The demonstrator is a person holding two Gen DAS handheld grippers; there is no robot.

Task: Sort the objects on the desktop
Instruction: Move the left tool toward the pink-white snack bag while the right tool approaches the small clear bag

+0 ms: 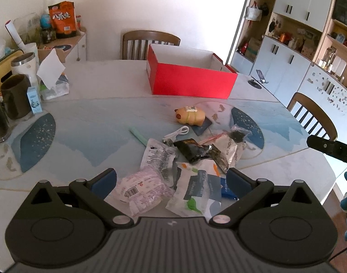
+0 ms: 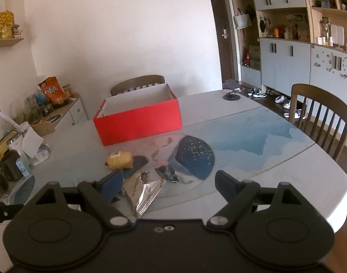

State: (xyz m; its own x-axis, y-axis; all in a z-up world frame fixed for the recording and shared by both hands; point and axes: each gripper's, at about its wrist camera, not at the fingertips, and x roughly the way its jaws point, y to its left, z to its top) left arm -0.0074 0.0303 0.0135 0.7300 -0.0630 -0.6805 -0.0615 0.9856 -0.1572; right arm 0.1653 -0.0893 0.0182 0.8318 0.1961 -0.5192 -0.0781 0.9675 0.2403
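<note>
A heap of wrappers lies on the table: a pink-printed packet, a white and grey packet, a black wrapper and a silver wrapper. My left gripper hovers over the pink and white packets, open, pads clear of them. A yellow toy and a white cable lie beyond. An open red box stands at the back. My right gripper is open above the silver wrapper; the toy and the box lie ahead.
Cups, a small blue carton and a tissue pack crowd the table's left side. A phone stand sits at the back right. Wooden chairs stand behind and to the right. The right gripper's finger shows at the left view's right edge.
</note>
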